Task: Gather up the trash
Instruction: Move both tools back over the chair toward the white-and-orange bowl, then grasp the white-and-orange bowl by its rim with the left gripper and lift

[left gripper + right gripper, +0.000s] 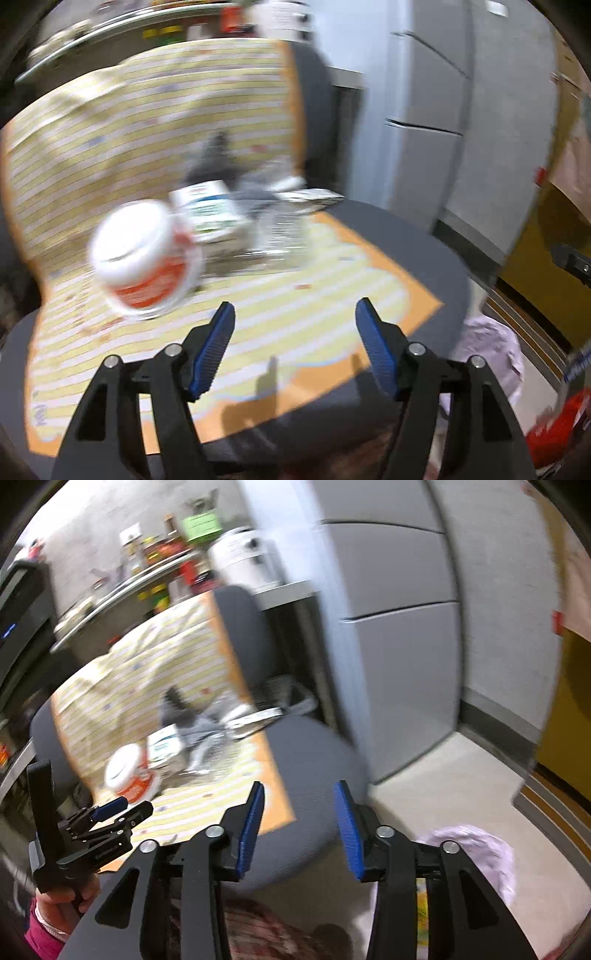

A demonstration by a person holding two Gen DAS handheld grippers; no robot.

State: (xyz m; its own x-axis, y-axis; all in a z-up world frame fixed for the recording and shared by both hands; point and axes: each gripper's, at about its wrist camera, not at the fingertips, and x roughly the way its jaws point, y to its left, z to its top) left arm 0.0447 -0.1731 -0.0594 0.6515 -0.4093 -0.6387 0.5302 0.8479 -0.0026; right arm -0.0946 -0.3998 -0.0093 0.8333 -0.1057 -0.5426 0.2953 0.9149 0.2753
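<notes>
Draped over a grey chair point(399, 236), a striped cloth point(110, 147) carried light, crushable trash, best pinched at the white cup's point(140, 251) rim, while both tongs, left point(295, 314) and right point(299, 794), were held released and empty.

No legible text anywhere: print on the white rectangular carton point(207, 210) and the red-and-white round tub point(142, 254) blurred beyond reading.

Grey office chair point(314, 760), grey cabinet point(399, 627), pale floor point(443, 775)

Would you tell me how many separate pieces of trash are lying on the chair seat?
3 that I can tell apart: a white-lidded tub at the left, a white carton behind it, and crumpled clear plastic to the right. Blur may hide more.
</notes>
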